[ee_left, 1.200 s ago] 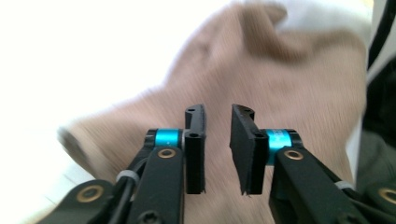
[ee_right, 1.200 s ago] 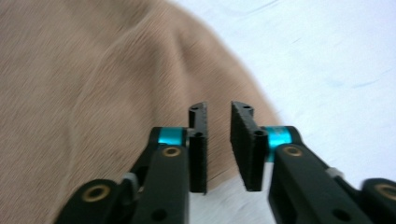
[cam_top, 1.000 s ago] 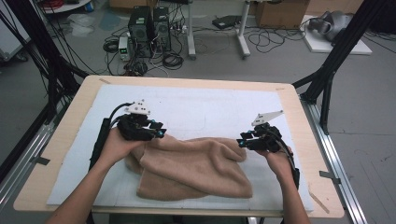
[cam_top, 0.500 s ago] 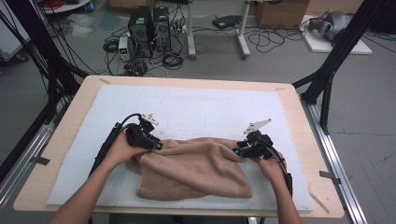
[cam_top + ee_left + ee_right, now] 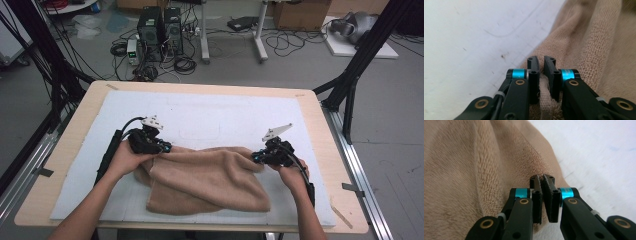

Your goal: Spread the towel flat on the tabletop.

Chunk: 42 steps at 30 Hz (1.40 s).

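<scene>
so the biggest risk sits with the towel (image 5: 207,180): it lies crumpled and partly folded over itself on the white mat (image 5: 220,117), toward the near side of the table (image 5: 75,150), and a lift from here could drag the doubled layers up unevenly instead of spreading them. the left gripper (image 5: 162,148) has just been closing and now pinches a fold of the towel's far left edge (image 5: 544,95); that bite looks thin, so i'd guess it could slip free. the right gripper (image 5: 257,157) has just been closing too, its jaws nearly together at the far right edge (image 5: 524,160); how much cloth it has caught is hard to tell, and it may have next to none.

count: one table, one mat, one towel, two grippers.
</scene>
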{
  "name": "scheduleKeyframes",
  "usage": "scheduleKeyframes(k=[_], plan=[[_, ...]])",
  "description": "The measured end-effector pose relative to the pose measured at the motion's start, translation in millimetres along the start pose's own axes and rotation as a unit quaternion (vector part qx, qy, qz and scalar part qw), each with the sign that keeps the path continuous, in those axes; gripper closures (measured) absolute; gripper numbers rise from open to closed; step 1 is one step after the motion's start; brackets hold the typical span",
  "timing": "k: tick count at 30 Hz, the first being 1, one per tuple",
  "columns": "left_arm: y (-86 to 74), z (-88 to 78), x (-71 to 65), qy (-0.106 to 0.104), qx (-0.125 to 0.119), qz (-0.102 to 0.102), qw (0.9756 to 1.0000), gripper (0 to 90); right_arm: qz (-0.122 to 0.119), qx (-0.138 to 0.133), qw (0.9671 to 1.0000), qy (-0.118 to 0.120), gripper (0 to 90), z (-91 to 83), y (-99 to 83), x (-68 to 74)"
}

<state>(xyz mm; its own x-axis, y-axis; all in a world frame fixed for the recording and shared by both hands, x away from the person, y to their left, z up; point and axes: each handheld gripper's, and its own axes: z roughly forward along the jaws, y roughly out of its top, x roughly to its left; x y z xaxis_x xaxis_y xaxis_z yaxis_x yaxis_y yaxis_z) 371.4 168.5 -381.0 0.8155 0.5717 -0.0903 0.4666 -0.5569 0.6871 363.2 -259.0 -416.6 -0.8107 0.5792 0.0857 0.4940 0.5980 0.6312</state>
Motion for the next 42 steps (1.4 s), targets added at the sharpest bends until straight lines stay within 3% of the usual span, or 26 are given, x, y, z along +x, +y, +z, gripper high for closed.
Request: scheduleKeyframes(k=[3,6,8,10,12,14,15,16,17,18,19,21,23,28,32,36,40,42], plan=[[5.2,-7.4,-1.3,-0.006,-0.012,0.001,0.9999,82.8,-0.011,-0.010,0.9999,-0.001,85.8,-9.4,8.4,2.1],[7.6,-9.0,-1.0,-0.003,-0.015,0.001,0.9999,82.8,-0.024,-0.001,0.9997,0.004,85.8,-13.4,16.5,4.8],[12.5,-10.2,1.4,0.019,-0.030,-0.001,0.9994,83.0,-0.032,-0.004,0.9995,-0.002,85.9,-16.7,23.5,3.1],[26.1,-15.0,9.9,0.046,-0.056,-0.007,0.9973,83.1,-0.038,-0.008,0.9989,-0.025,86.1,-22.8,35.8,-3.6],[52.8,-21.6,20.7,0.089,-0.086,-0.003,0.9923,83.3,-0.028,-0.024,0.9978,-0.054,86.4,-35.4,56.0,-18.0],[86.6,-32.7,34.3,0.133,-0.136,-0.011,0.9816,82.9,-0.016,-0.056,0.9932,-0.101,85.8,-53.0,84.0,-35.9],[99.7,-37.0,39.8,0.151,-0.159,-0.016,0.9756,81.3,-0.005,-0.067,0.9885,-0.136,82.2,-61.7,98.3,-44.0],[109.1,-38.7,44.1,0.169,-0.164,-0.025,0.9716,77.3,0.007,-0.079,0.9821,-0.171,69.0,-69.1,109.9,-51.3],[113.9,-38.5,48.5,0.170,-0.162,-0.044,0.9711,69.9,0.030,-0.092,0.9742,-0.204,54.6,-74.5,118.4,-56.3],[113.7,-37.4,52.4,0.154,-0.157,-0.053,0.9740,63.8,0.053,-0.104,0.9738,-0.195,55.0,-78.2,123.2,-61.4],[110.5,-34.8,54.2,0.147,-0.146,-0.054,0.9768,64.0,0.056,-0.118,0.9765,-0.172,54.8,-78.5,123.9,-63.3],[96.8,-27.5,53.2,0.139,-0.125,-0.047,0.9813,63.6,0.041,-0.097,0.9803,-0.167,53.6,-72.3,121.4,-58.1],[79.3,-18.6,50.9,0.127,-0.104,-0.045,0.9854,60.8,0.026,-0.081,0.9857,-0.145,53.1,-61.5,112.2,-50.5],[38.9,-4.5,36.1,0.097,-0.067,-0.038,0.9923,55.5,0.003,-0.054,0.9931,-0.104,51.8,-35.4,81.7,-22.7],[13.3,-0.3,18.9,0.074,-0.055,-0.026,0.9955,52.0,-0.006,-0.067,0.9955,-0.066,50.4,-26.6,60.9,-1.9],[-4.6,1.0,2.2,0.045,-0.035,-0.010,0.9983,46.6,-0.018,-0.067,0.9966,-0.044,49.6,-19.5,41.6,17.5],[-20.0,-2.4,-20.9,0.023,-0.036,0.016,0.9989,44.1,-0.026,-0.067,0.9972,-0.022,49.3,-10.7,20.7,34.9],[-26.1,-1.5,-29.2,0.028,-0.035,0.031,0.9985,44.1,-0.026,-0.060,0.9978,-0.016,49.1,-5.3,11.2,41.1]])
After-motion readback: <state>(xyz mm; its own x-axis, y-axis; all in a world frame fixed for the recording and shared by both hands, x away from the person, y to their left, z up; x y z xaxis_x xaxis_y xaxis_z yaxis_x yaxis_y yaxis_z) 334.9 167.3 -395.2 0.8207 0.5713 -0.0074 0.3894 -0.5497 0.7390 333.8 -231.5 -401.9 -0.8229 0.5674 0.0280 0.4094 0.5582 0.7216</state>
